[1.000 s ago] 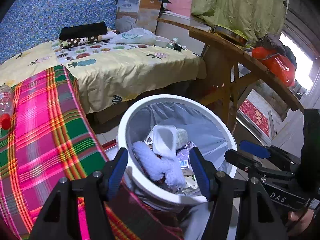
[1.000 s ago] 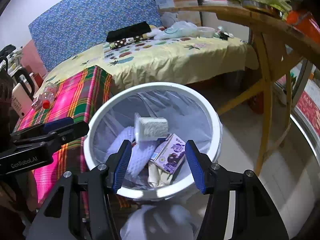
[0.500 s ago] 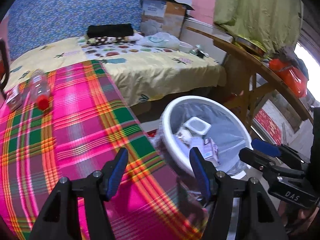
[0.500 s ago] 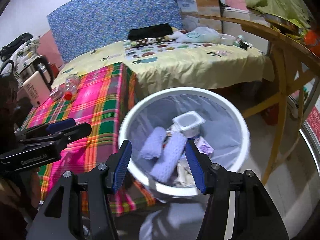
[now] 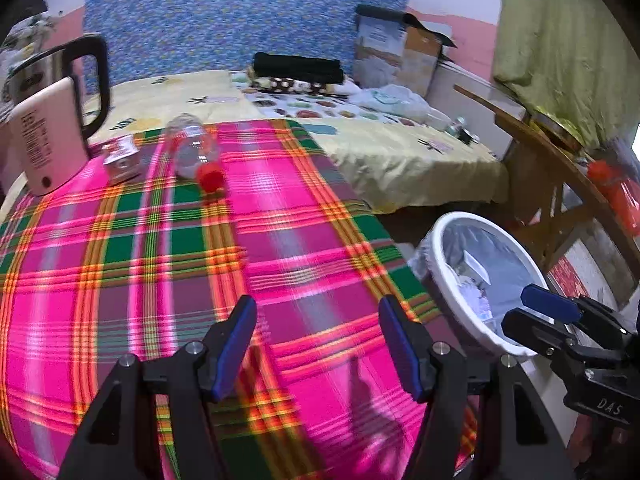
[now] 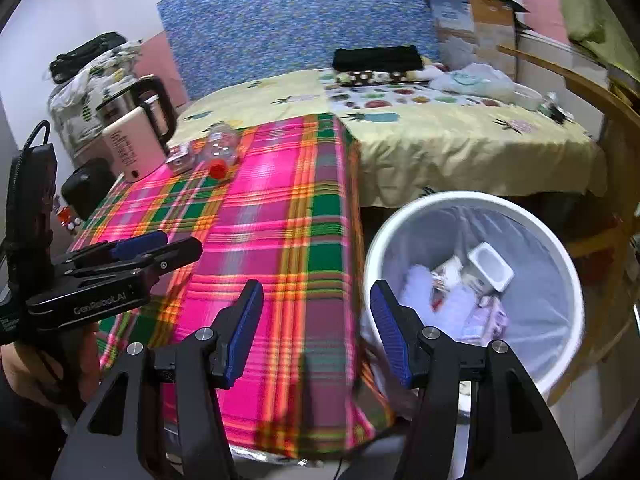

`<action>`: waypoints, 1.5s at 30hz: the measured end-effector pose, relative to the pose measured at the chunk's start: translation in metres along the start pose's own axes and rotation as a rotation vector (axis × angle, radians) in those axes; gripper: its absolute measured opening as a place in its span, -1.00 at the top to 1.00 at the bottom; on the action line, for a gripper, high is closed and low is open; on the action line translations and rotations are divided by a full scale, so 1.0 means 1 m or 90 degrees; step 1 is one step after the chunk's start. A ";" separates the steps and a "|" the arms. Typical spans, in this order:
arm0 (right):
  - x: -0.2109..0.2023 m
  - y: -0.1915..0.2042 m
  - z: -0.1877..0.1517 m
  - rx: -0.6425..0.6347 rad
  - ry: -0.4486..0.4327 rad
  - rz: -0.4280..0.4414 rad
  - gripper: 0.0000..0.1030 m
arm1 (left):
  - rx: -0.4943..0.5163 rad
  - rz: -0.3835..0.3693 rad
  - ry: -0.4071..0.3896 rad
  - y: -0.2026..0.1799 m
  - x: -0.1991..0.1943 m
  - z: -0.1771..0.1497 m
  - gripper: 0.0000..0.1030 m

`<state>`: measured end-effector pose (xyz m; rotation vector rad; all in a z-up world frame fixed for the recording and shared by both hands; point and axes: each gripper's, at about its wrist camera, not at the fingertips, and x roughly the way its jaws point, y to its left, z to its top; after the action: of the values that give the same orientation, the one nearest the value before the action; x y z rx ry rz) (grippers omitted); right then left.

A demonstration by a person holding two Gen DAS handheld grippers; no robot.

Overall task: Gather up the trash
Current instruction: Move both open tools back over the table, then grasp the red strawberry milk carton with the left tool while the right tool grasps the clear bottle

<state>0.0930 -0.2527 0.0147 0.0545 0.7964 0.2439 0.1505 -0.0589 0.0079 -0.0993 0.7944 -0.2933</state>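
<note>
At the far end of the plaid tablecloth (image 5: 280,240) lies a clear bottle with a red cap (image 5: 195,152), a small carton (image 5: 122,160) just beside it, both near the kettle (image 5: 48,128). Both claws, left gripper (image 5: 318,346) and right gripper (image 6: 316,334), are spread and empty. The step looks like fetching the next piece: reach forward to the bottle, then carry it to the lined bin (image 6: 560,248).

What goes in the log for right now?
left hand-held gripper: open, empty | right hand-held gripper: open, empty | plastic bottle: on plaid tablecloth

Left claw (image 5: 316,344), right claw (image 6: 316,330): black frames, blue finger pads (image 5: 234,346), silver screws, white lettering.
</note>
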 end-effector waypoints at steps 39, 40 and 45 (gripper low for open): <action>0.125 0.098 0.092 -0.082 0.040 0.101 -0.11 | -0.164 0.142 -0.012 0.205 0.057 0.103 -0.28; 0.130 0.099 0.094 -0.082 0.043 0.102 -0.11 | -0.165 0.143 -0.010 0.209 0.062 0.106 -0.28; 0.153 0.100 0.102 -0.081 0.058 0.098 -0.11 | -0.181 0.139 -0.006 0.221 0.081 0.119 -0.28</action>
<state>0.2491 -0.1149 -0.0077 -0.0146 0.8666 0.4447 0.3385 0.1254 -0.0084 -0.2785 0.8262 0.0272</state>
